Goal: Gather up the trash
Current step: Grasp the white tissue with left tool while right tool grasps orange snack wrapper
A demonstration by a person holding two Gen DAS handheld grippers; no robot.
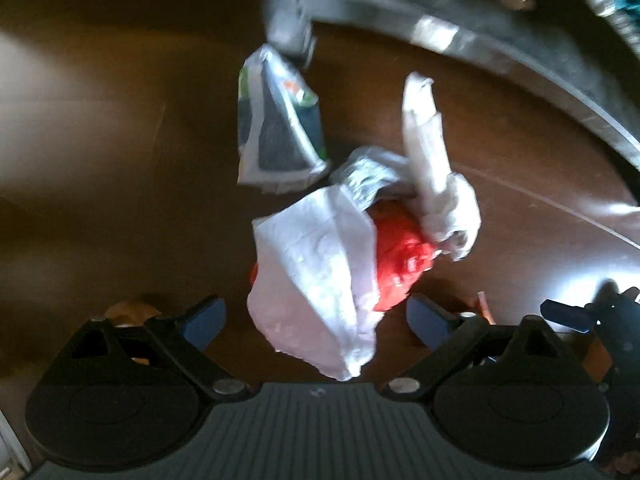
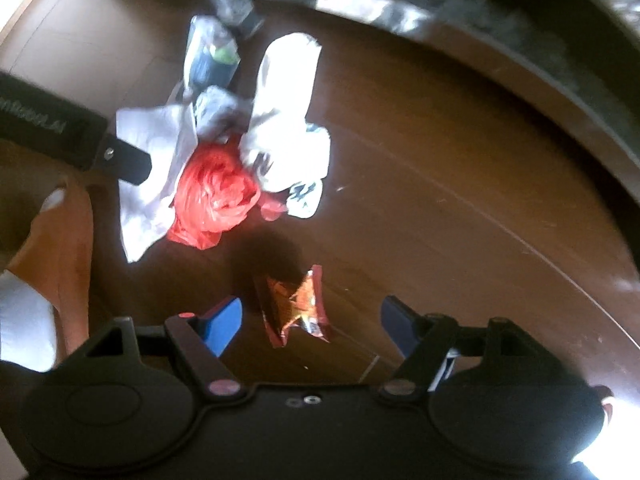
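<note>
The left gripper (image 1: 316, 320) points down at the brown wooden floor (image 1: 100, 140) with its jaws spread wide and nothing pinched; a crumpled white plastic bag (image 1: 320, 280) lies between the blue pads, apparently untouched. Against that bag sit a red plastic bag (image 1: 400, 264), a twisted white paper wad (image 1: 432, 176), a scrap of silvery foil wrapper (image 1: 364, 178) and, just beyond, a flattened snack packet with green and dark print (image 1: 276, 128).

The right gripper (image 2: 312, 322) is likewise released, empty, and aimed at the floor. Between its fingers lies a small orange-red snack wrapper (image 2: 294, 306), apart from the main heap.

All of this looks featherlight, soft and crushable. The bags will collapse and slide, so a pinch on a raised fold or bunched ridge should hold better than one on a flat sheet. The snack wrapper lies nearly flat and glossy; its lifted crimped end is the likeliest purchase, and it may skate on the smooth boards.

Both views are blurred. A grey, shiny mass (image 1: 480, 40) across the top edge may be a bin liner or sack, though I cannot confirm it. What lies under the white bag is hidden. At the left of the right wrist view, an orange garment (image 2: 68, 240) is cut off.
</note>
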